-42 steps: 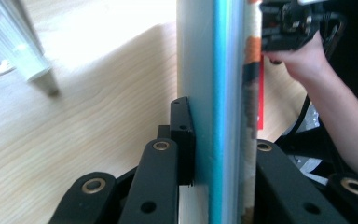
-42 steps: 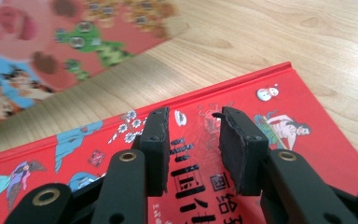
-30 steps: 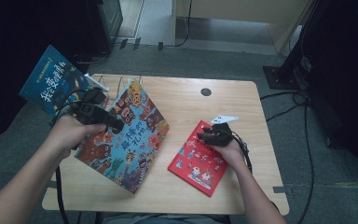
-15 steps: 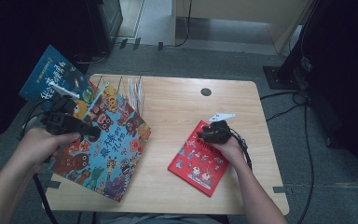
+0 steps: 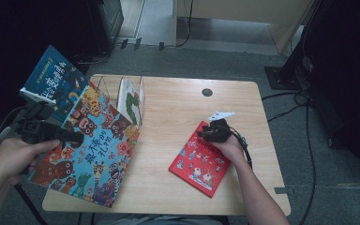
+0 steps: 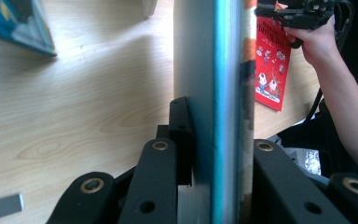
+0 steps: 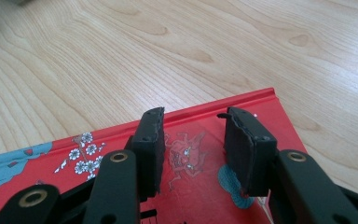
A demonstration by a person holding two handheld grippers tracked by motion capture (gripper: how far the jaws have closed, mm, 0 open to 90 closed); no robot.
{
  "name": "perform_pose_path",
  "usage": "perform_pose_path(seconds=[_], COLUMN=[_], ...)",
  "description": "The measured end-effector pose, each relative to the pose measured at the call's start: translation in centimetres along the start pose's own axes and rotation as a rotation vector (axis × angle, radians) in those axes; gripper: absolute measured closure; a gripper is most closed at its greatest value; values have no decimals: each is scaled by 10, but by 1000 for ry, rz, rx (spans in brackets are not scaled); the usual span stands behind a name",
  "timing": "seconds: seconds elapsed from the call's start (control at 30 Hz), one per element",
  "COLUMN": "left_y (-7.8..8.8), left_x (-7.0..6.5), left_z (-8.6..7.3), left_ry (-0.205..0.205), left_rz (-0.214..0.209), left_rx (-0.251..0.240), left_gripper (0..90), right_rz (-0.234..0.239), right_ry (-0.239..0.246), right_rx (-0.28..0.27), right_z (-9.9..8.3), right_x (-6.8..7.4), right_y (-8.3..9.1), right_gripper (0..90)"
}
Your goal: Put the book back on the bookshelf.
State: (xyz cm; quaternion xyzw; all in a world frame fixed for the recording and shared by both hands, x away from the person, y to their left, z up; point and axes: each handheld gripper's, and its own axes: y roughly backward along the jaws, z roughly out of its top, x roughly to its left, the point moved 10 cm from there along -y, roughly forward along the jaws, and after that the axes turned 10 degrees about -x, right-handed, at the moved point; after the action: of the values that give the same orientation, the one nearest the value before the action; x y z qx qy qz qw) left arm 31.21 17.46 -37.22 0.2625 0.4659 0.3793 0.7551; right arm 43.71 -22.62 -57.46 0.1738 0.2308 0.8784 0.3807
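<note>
Fingers of my left gripper clamp the animal book edge-on over the table's left edge; right fingers hover half-open over the red book near the right edge, gripping nothing; both look thin, stiff, glossy; best pinched at the spine.

The high view looks from above the person's side, forward and down on the whole wooden table and the floor behind it. The left gripper view sits very close behind its own jaws and looks low across the table toward the red book and the right gripper. The right gripper view looks steeply down, very near, on the red book's corner and bare wood. All three views share this red book.
</note>
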Motion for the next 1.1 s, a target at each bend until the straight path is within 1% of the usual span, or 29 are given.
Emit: perform_pose_path(seconds=[0.1,0.23,0.37,0.6,0.7,0.93,1.03,1.1], left_y=[6,16,30,55,61,74,79,81], left_x=[3,4,9,24,35,55,63,68], left_z=[-3,-6,-10,-13,-10,5,13,18], left_ry=[9,9,35,73,106,139,164,171], left_rz=[6,15,16,53,63,105,121,134], left_rx=[-11,-18,-34,-70,-82,-102,-114,-121], left_gripper=[804,803,804,801,803,799,800,800], right_rz=[0,1,1,2,2,4,5,4], right_ry=[1,1,0,3,5,3,4,5], right_rx=[1,2,3,0,1,1,0,-1], right_z=[1,1,1,1,2,2,2,2], right_x=[0,1,1,1,1,2,1,1], right_y=[-1,-1,-1,-2,-3,-3,-4,-4], right_gripper=[582,583,584,585,584,585,587,587])
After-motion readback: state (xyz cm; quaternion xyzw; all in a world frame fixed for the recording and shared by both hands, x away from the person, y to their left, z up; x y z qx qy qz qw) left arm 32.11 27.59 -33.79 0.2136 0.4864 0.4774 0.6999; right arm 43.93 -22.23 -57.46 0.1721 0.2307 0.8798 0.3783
